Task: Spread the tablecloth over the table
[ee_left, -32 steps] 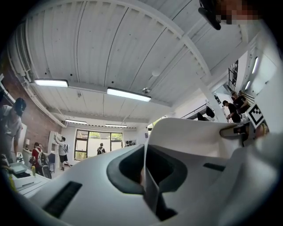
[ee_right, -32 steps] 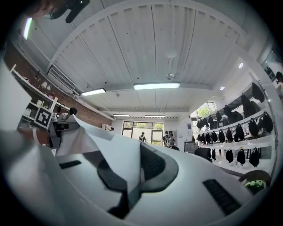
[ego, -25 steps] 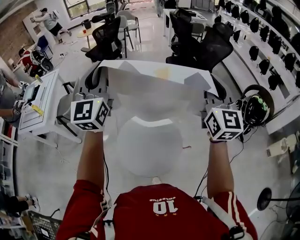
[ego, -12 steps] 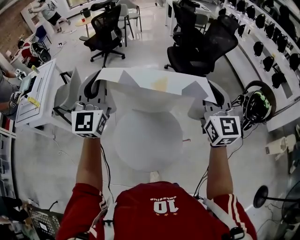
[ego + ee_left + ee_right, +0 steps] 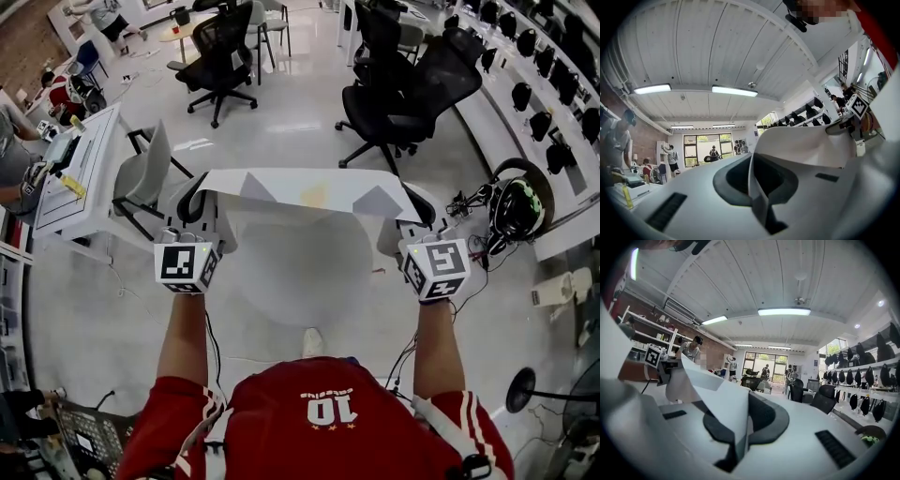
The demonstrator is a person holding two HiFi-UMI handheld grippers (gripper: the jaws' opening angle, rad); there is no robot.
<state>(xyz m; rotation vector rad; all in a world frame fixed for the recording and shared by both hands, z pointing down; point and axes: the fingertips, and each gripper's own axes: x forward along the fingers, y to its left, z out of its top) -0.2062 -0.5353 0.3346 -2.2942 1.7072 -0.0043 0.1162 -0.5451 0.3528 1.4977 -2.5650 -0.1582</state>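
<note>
A white tablecloth (image 5: 309,192) hangs stretched between my two grippers over a round white table (image 5: 300,314). My left gripper (image 5: 197,204) is shut on the cloth's left corner, and my right gripper (image 5: 415,206) is shut on its right corner. The far edge runs straight between them, with folded corners showing. In the left gripper view the tablecloth (image 5: 801,145) is pinched in the left gripper (image 5: 758,199) and sweeps off to the right. In the right gripper view the tablecloth (image 5: 717,399) rises leftward from the right gripper (image 5: 740,439). Most of the table top is hidden under the cloth.
Black office chairs (image 5: 403,84) stand beyond the table, another (image 5: 220,61) farther left. A grey chair (image 5: 150,173) and a white desk (image 5: 80,178) are close on the left. A headset (image 5: 516,202) and cables lie on the floor at the right.
Both grippers have come down and drawn back toward me with the cloth held taut. Its far edge now hangs lower, closer over the round table.
</note>
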